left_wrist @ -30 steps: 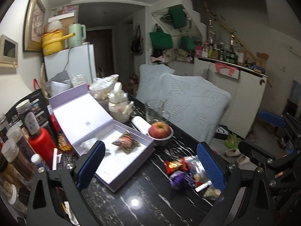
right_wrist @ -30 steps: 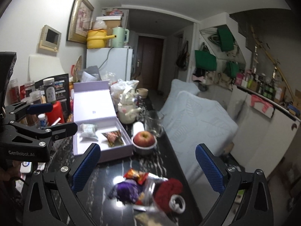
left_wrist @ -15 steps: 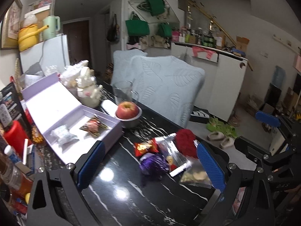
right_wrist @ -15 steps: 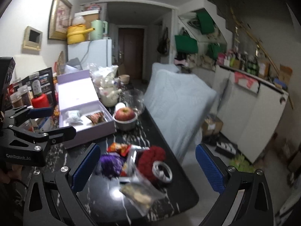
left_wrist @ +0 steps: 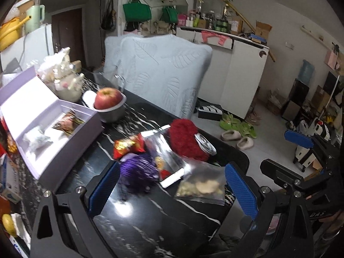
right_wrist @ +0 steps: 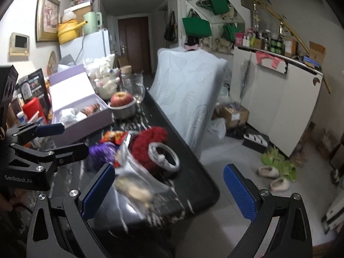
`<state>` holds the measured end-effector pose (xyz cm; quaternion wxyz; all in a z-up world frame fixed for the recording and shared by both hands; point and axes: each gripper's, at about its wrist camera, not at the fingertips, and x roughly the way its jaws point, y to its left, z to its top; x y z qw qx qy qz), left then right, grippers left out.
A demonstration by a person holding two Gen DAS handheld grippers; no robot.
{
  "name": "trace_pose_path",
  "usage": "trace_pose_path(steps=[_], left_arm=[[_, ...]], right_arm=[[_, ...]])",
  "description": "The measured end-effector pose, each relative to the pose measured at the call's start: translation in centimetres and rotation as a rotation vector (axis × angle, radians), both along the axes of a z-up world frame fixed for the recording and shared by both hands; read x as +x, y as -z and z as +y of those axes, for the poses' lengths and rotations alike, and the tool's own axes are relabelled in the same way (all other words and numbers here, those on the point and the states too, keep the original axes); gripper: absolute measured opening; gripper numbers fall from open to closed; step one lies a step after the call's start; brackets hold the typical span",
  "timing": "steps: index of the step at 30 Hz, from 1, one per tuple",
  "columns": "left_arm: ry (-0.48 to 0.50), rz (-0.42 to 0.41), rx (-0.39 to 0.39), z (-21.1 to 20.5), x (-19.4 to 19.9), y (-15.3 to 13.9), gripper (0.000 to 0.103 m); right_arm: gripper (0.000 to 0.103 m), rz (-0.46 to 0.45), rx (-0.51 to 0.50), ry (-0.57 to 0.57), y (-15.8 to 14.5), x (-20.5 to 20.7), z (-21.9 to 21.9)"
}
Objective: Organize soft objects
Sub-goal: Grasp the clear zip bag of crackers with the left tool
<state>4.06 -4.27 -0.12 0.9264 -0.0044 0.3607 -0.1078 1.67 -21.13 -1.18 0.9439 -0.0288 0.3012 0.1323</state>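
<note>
Black marbled tabletop [left_wrist: 150,221]: soft objects, among them a purple pouf [left_wrist: 137,172] and a red pouf [left_wrist: 182,137], lie near the lilac box [left_wrist: 71,133] (approach step). Left gripper [left_wrist: 169,191] and right gripper [right_wrist: 169,189], both spread and empty, must next descend onto one.

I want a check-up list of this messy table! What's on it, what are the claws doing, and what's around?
Surface: black marbled table, crowded.
Job's things: purple fluffy ball, red fuzzy piece, snack packet and clear bags piled near the edge; open lilac box holds two wrapped items.
Clutter: apple in a bowl, teapot, glass jug.
Grippers: left claw open, empty; right claw open, empty.
Cables: nothing seen.
Surroundings: quilted chairs, white cabinet, slippers.
</note>
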Motion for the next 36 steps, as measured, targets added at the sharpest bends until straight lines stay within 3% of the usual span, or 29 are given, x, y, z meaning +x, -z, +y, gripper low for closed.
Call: trace_pose_path(steps=[12,25,31,36], left_arm=[[0.08,0.088,-0.039,-4.1,1.3,4.7,0.099],[0.076,0.185,0.005,-5.6,3.7,8.7,0.099],[0.101,0.18,0.048,-6.2,4.1,9.2,0.099],[0.122,0.17,0.04,-6.3,3.9,9.3,0.098]], right_arm=[[0.102,0.072,0.0,0.013,3.4,0.9,-4.0],[0.102,0.12,0.002,0.015,5.3,2.2,-5.4],[0.102,0.148,0.014,0.01,6.1,3.1,-5.5],[0.102,0.169,0.032,-0.015,6.8,4.0,-5.4]])
